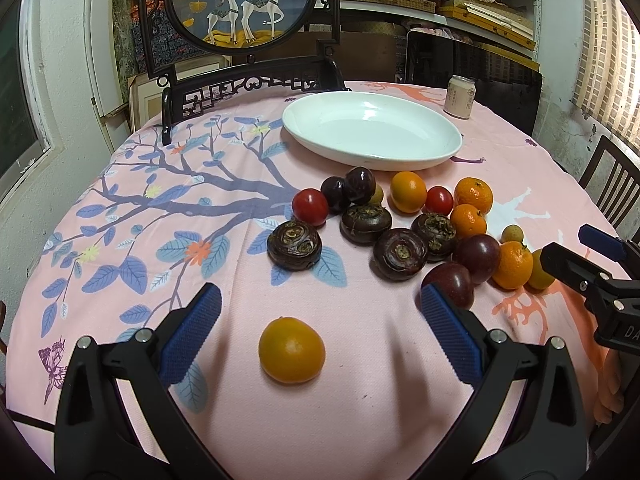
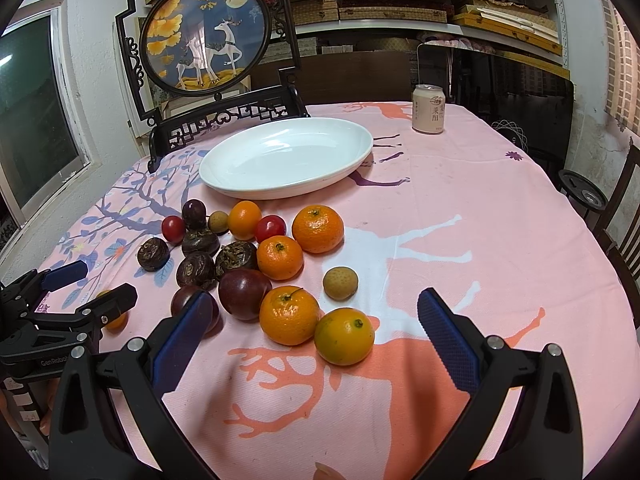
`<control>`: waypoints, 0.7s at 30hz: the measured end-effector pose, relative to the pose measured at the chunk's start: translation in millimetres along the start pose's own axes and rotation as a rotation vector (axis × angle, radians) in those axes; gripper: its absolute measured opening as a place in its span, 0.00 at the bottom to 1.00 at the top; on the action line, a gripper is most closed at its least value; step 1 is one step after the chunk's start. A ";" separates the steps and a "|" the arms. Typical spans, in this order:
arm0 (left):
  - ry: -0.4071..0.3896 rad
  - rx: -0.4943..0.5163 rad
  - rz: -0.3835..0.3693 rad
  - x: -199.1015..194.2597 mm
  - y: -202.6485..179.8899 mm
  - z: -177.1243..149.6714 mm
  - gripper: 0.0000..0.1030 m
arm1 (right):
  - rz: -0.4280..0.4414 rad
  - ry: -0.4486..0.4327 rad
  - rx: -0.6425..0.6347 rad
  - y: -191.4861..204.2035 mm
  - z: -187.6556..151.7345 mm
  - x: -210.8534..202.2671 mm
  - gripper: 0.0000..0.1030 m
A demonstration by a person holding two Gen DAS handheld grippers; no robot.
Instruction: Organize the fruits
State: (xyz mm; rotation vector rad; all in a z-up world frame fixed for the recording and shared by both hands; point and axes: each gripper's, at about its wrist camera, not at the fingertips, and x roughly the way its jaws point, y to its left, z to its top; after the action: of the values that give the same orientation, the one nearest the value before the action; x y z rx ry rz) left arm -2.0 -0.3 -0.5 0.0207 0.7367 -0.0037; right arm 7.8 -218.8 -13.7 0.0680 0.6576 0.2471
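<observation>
Here the left gripper is spread wide and empty, with a lone orange fruit on the cloth between its fingers, low centre of the left wrist frame. That hand is clearly nearest. The right gripper, also wide and empty, faces two orange fruits in mid-frame. The white plate sits empty, upper centre. In the right wrist view the lone fruit is mostly hidden at left.

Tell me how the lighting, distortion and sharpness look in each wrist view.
Left wrist view: strong fisheye bend with dark corners; soft glare on the white plate; the left tongs cast blurred shadows beside the sharp yellow-orange fruit. Right wrist view: same barrel distortion; even indoor light, a sheen on the plate; the right tongs and fruit look sharp, the shelves softer.
</observation>
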 end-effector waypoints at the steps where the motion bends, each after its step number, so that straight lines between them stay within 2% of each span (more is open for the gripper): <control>1: 0.000 0.000 0.000 0.1 0.1 0.0 0.98 | 0.000 0.000 0.000 0.0 0.0 0.0 0.99; 9: 0.001 -0.001 -0.001 0.0 0.2 -0.1 0.98 | 0.013 0.003 0.000 -0.4 -0.4 0.0 0.99; 14: 0.067 -0.012 -0.043 7.6 9.9 -7.7 0.98 | 0.060 0.034 0.024 -2.1 -1.0 1.9 0.99; 17: 0.092 -0.050 -0.109 7.2 25.8 -13.8 0.98 | 0.087 0.049 0.051 -4.1 -1.4 3.6 0.99; 21: 0.094 -0.008 -0.100 4.7 32.6 -18.6 0.98 | 0.103 0.053 0.041 -0.4 -2.7 2.6 0.99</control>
State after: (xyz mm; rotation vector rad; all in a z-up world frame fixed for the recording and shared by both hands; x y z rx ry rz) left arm -10.7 32.6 -16.9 -0.0237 0.8307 -0.0959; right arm 8.2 -218.6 -17.4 0.1350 0.7129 0.3357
